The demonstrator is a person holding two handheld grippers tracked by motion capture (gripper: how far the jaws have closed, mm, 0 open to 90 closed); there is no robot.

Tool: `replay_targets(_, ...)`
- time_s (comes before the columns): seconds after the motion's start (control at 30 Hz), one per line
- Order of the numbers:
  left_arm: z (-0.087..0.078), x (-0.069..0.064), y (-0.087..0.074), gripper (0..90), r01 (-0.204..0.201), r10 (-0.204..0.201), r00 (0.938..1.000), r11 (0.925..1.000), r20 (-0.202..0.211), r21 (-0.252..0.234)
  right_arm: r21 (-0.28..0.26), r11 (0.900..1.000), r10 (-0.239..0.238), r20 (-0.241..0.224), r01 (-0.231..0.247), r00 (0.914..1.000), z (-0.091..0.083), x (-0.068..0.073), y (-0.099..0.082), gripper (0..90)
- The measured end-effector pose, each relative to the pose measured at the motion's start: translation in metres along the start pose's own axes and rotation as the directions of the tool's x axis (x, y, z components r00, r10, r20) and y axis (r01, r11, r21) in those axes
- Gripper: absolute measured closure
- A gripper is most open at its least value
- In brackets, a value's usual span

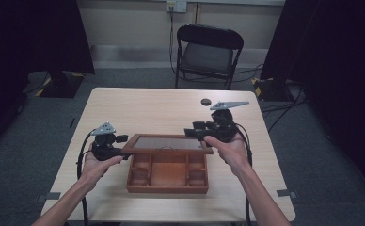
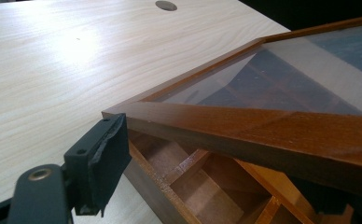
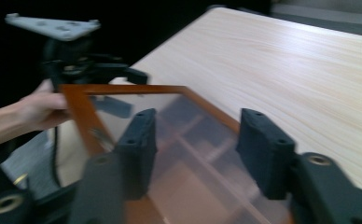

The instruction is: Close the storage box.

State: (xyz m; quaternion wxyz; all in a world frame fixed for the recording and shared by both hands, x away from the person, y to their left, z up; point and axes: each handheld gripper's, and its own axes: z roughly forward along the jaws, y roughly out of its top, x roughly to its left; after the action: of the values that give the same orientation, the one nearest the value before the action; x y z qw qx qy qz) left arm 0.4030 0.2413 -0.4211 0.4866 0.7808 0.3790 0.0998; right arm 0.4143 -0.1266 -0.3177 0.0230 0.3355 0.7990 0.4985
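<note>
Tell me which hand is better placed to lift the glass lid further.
Probably left: the left gripper has its jaws astride the lid frame's corner, while the right gripper holds open jaws over the glass.

1. One wooden box on the table – inside, about seven compartments can be made out, though some are hidden.
2. One glass-paned lid, raised at the box's 12 o'clock edge.
3. Two grippers – the left gripper at the lid's 9 o'clock, the right gripper at its 3 o'clock.
4. One folding chair at the table's 12 o'clock.
5. One dark round spot on the tabletop.
</note>
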Motion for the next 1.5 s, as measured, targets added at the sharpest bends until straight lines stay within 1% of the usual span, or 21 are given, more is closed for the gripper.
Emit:
replay_targets(0.03, 0.0, 0.0, -0.001, 18.3, -0.007, 0.007, 1.0, 0.9999, -0.002, 0.007, 0.009, 0.9998, -0.017, -0.014, 0.017, 0.9998, 0.004, 0.005, 0.003, 54.3)
replay_targets(0.1, 0.0, -0.001, -0.003, 18.3, -0.007, 0.007, 1.0, 0.9999, -0.001, 0.01, 0.018, 0.9985, -0.051, -0.033, 0.051, 0.9982, 0.012, 0.014, 0.007, 58.0)
replay_targets(0.13, 0.0, -0.001, -0.003, 18.4, -0.01, 0.01, 0.9999, 0.9998, 0.0, 0.015, 0.021, 0.9979, -0.06, -0.06, 0.062, 0.9964, 0.015, 0.017, 0.008, 59.8)
replay_targets(0.27, -0.001, -0.001, -0.004, 18.4, -0.006, 0.006, 1.0, 0.9999, -0.002, 0.015, 0.08, 0.9917, -0.09, -0.12, 0.1, 0.9887, 0.027, 0.03, 0.004, 68.8)
replay_targets(0.37, -0.001, -0.001, -0.004, 18.9, -0.006, 0.006, 1.0, 0.9999, 0.008, 0.016, 0.114, 0.9871, -0.093, -0.158, 0.112, 0.983, 0.033, 0.033, -0.001, 73.5)
replay_targets(0.43, -0.001, -0.001, -0.004, 19.8, 0.001, -0.001, 0.9999, 0.9999, 0.011, 0.013, 0.119, 0.9874, -0.083, -0.165, 0.104, 0.9827, 0.036, 0.032, -0.004, 75.0)
replay_targets(0.5, -0.001, -0.002, -0.003, 20.3, -0.005, 0.005, 1.0, 0.9999, 0.005, 0.009, 0.1, 0.9902, -0.08, -0.173, 0.098, 0.9817, 0.039, 0.032, -0.007, 74.8)
replay_targets(0.53, -0.001, -0.002, -0.003, 20.5, -0.004, 0.004, 1.0, 1.0, 0.006, 0.009, 0.101, 0.9902, -0.077, -0.18, 0.096, 0.9806, 0.041, 0.032, -0.008, 74.5)
replay_targets(0.63, -0.001, -0.002, -0.003, 20.8, -0.002, 0.002, 1.0, 1.0, 0.008, 0.007, 0.129, 0.987, -0.07, -0.19, 0.096, 0.9792, 0.046, 0.033, -0.01, 75.7)
replay_targets(0.73, -0.001, -0.002, -0.004, 20.8, -0.004, 0.004, 0.9999, 1.0, 0.014, 0.009, 0.136, 0.9874, -0.051, -0.211, 0.081, 0.9761, 0.048, 0.032, -0.011, 78.5)
replay_targets(0.87, -0.001, -0.002, -0.006, 20.8, -0.01, 0.01, 0.9999, 0.9997, 0.014, 0.02, 0.153, 0.9863, -0.022, -0.25, 0.062, 0.9681, 0.05, 0.028, -0.013, 80.3)
replay_targets(1.0, 0.0, -0.002, -0.006, 20.8, -0.004, 0.004, 0.9998, 0.9998, 0.021, 0.017, 0.163, 0.9846, -0.02, -0.251, 0.063, 0.9679, 0.05, 0.028, -0.013, 80.6)
replay_targets(1.1, 0.002, -0.003, -0.006, 20.7, 0.001, -0.001, 0.9997, 0.9997, 0.025, 0.023, 0.159, 0.9841, -0.037, -0.249, 0.079, 0.9678, 0.049, 0.028, -0.013, 80.8)
replay_targets(1.13, 0.002, -0.002, -0.006, 20.7, -0.008, 0.008, 0.9998, 0.9993, 0.019, 0.036, 0.159, 0.9834, -0.045, -0.249, 0.087, 0.9674, 0.049, 0.027, -0.014, 80.9)
replay_targets(1.17, 0.003, -0.002, -0.006, 20.7, -0.001, 0.0, 0.9998, 0.9993, 0.021, 0.036, 0.157, 0.9828, -0.056, -0.248, 0.097, 0.9671, 0.049, 0.027, -0.014, 80.9)
replay_targets(1.2, 0.005, -0.002, -0.007, 20.7, -0.001, 0.0, 0.9997, 0.9994, 0.023, 0.035, 0.158, 0.983, -0.053, -0.248, 0.094, 0.9672, 0.049, 0.026, -0.015, 80.9)
replay_targets(1.23, 0.005, -0.001, -0.007, 20.8, -0.003, 0.003, 1.0, 0.999, 0.009, 0.044, 0.156, 0.9837, -0.049, -0.25, 0.09, 0.967, 0.05, 0.024, -0.016, 81.0)
replay_targets(1.27, 0.007, 0.001, -0.008, 21.0, 0.002, -0.002, 0.9999, 0.9991, 0.01, 0.043, 0.155, 0.9842, -0.047, -0.245, 0.087, 0.9684, 0.051, 0.023, -0.017, 81.0)
replay_targets(1.37, 0.01, 0.006, -0.009, 21.4, 0.014, -0.013, 0.9999, 0.9986, -0.011, 0.051, 0.154, 0.9844, -0.049, -0.23, 0.086, 0.9721, 0.054, 0.022, -0.019, 81.1)
replay_targets(1.4, 0.01, 0.007, -0.009, 21.4, 0.017, -0.017, 0.9998, 0.9985, -0.014, 0.052, 0.157, 0.9837, -0.05, -0.229, 0.088, 0.9722, 0.056, 0.022, -0.02, 81.1)
replay_targets(1.5, 0.01, 0.009, -0.01, 24.4, 0.008, -0.007, 0.9999, 0.9983, -0.009, 0.058, 0.156, 0.9839, -0.049, -0.227, 0.086, 0.9726, 0.059, 0.019, -0.022, 81.2)
